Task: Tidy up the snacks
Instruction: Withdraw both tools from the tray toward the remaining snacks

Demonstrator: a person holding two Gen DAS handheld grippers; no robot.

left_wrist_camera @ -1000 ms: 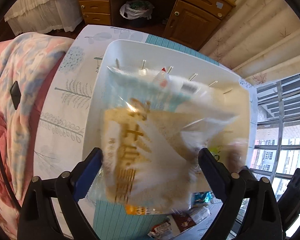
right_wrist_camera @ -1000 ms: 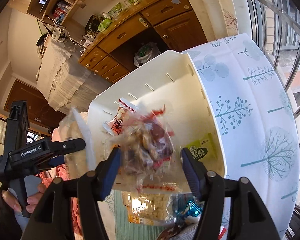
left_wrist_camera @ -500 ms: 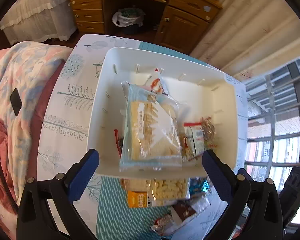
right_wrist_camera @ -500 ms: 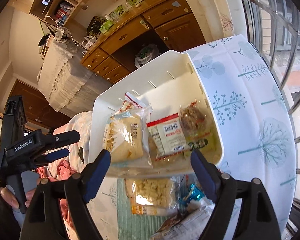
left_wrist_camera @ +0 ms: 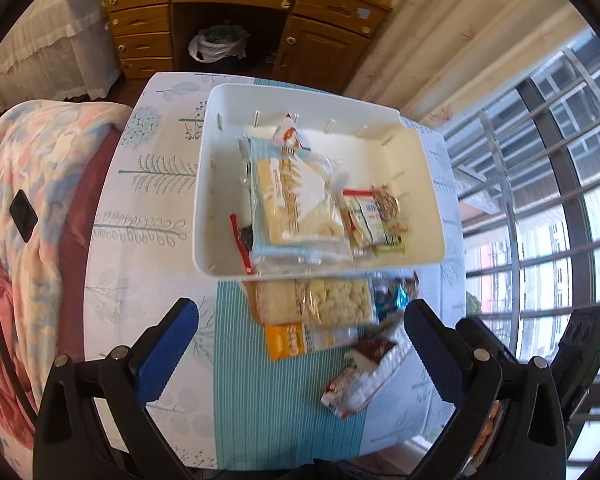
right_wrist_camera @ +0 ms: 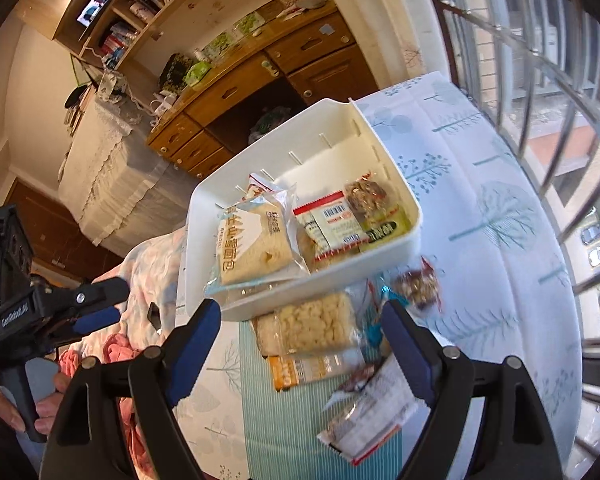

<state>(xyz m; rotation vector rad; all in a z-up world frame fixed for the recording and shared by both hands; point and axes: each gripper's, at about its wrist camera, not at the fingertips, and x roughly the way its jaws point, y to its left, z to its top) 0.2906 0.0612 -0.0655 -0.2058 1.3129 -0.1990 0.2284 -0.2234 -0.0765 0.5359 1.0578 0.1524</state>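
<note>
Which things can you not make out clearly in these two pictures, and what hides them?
- Red-edged packet, left wrist view: mostly buried under the bread packet in the white bin.
- Orange-labelled packet, right wrist view: partly covered by the puffed snack bag; print unreadable.
- Blue foil wrapper, left wrist view: blurred, half under other packets.
- White and brown packet, right wrist view: blurred, partly behind the right gripper finger.

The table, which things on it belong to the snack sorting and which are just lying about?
Job:
white plastic bin
pale bread packet inside
puffed-snack bag outside
brown-and-white wrapper

Lying about:
floral blanket
wooden desk
bagged waste bin
</note>
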